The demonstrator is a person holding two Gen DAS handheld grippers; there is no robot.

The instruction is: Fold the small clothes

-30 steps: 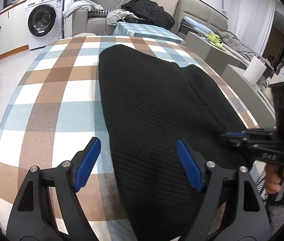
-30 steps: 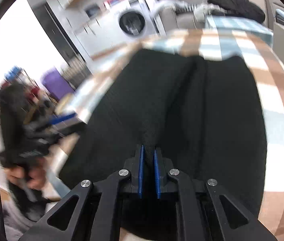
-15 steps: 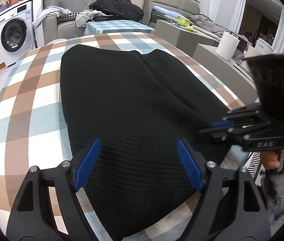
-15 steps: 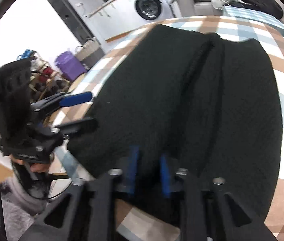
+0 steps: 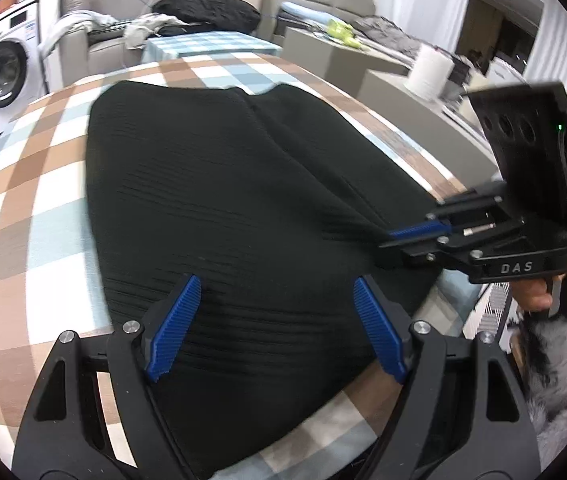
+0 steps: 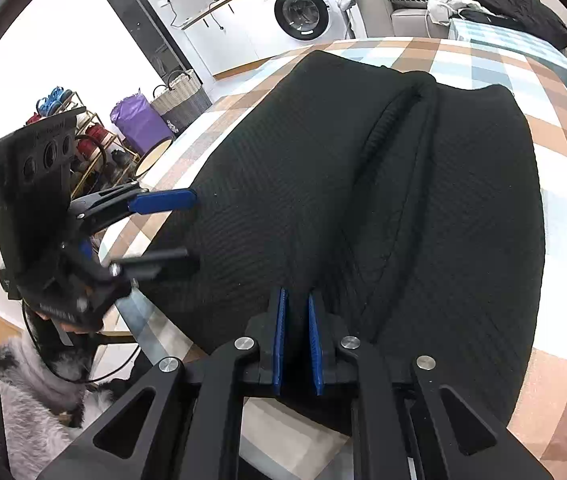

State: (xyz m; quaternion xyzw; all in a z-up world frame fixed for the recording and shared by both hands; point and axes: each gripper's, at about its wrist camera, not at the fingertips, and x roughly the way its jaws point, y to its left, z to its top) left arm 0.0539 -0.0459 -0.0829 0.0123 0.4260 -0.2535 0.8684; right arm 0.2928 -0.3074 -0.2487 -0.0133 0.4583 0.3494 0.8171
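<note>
Black knit garment flat on checked tablecloth | your right gripper pinches near hem | left gripper spread, empty | risk: one-sided lift skews fold; thin pinch may slip.

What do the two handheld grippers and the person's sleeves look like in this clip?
Both the left gripper and the right gripper are black frames with silver bolts and ribbed blue finger pads. The right gripper's body reads "DAS" and shows a green light. A fuzzy grey-and-black sleeve covers the wrist.
</note>
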